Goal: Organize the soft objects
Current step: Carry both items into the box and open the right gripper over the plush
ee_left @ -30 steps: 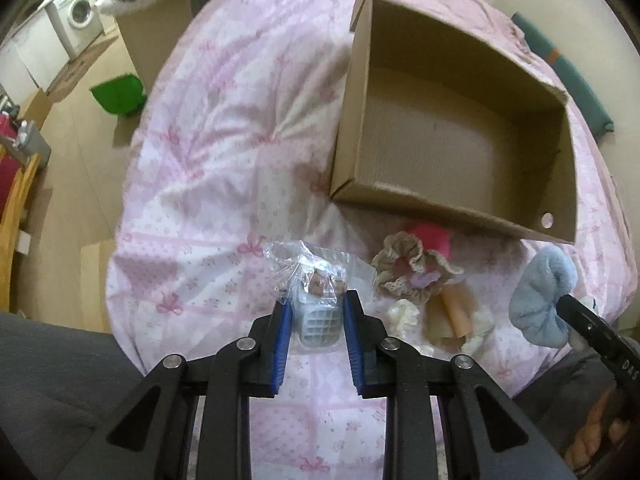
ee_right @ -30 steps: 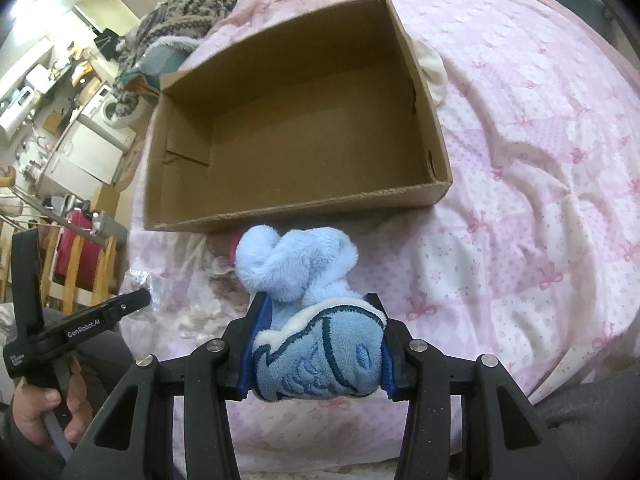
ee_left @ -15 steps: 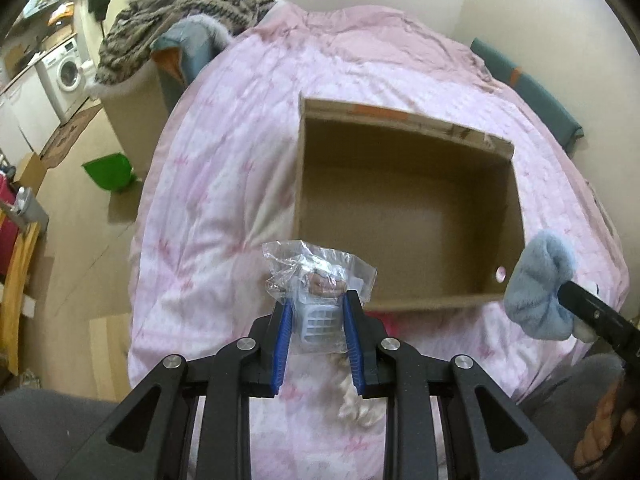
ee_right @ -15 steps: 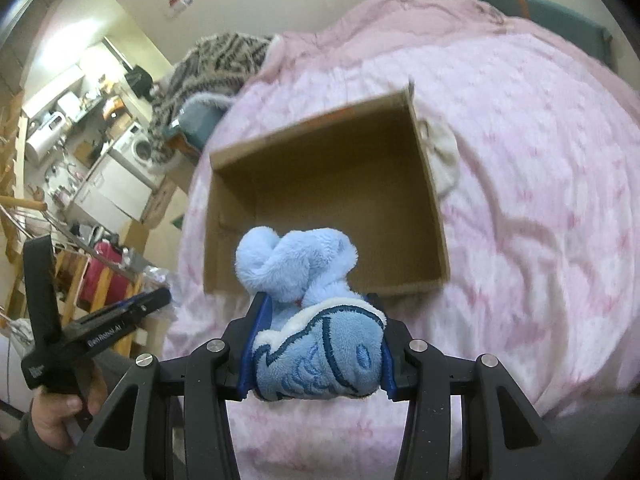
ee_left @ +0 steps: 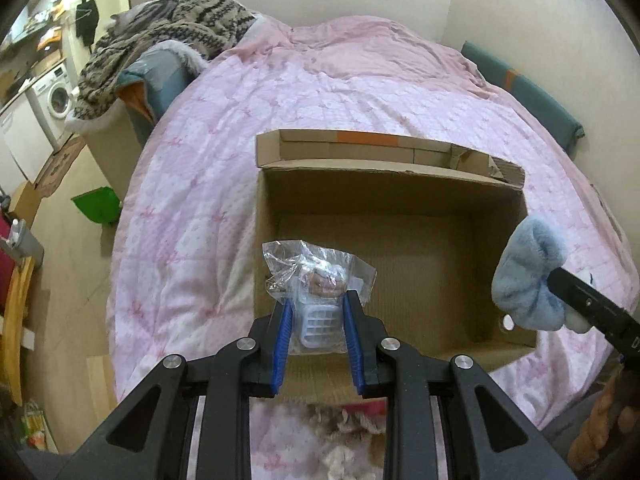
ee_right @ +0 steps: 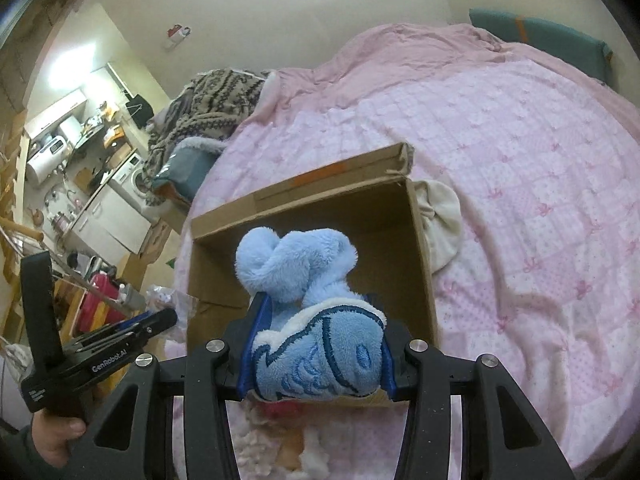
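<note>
An open cardboard box lies on the pink quilted bed. My left gripper is shut on a clear plastic bag with a small white gridded item inside, held over the box's near left corner. My right gripper is shut on a fluffy light-blue plush with dark-blue stitching, held over the box's near wall. That plush also shows at the right of the left wrist view. The left gripper appears at the left of the right wrist view, in a hand.
Frilly scrunchies and other soft items lie on the quilt below the grippers. A cream cloth sits beside the box's right wall. A patterned blanket pile is at the bed's far left; a green bin stands on the floor.
Both grippers have risen and moved forward with their loads, from above the loose items on the quilt to over the box's near edge. The views have tilted up toward the far wall.
</note>
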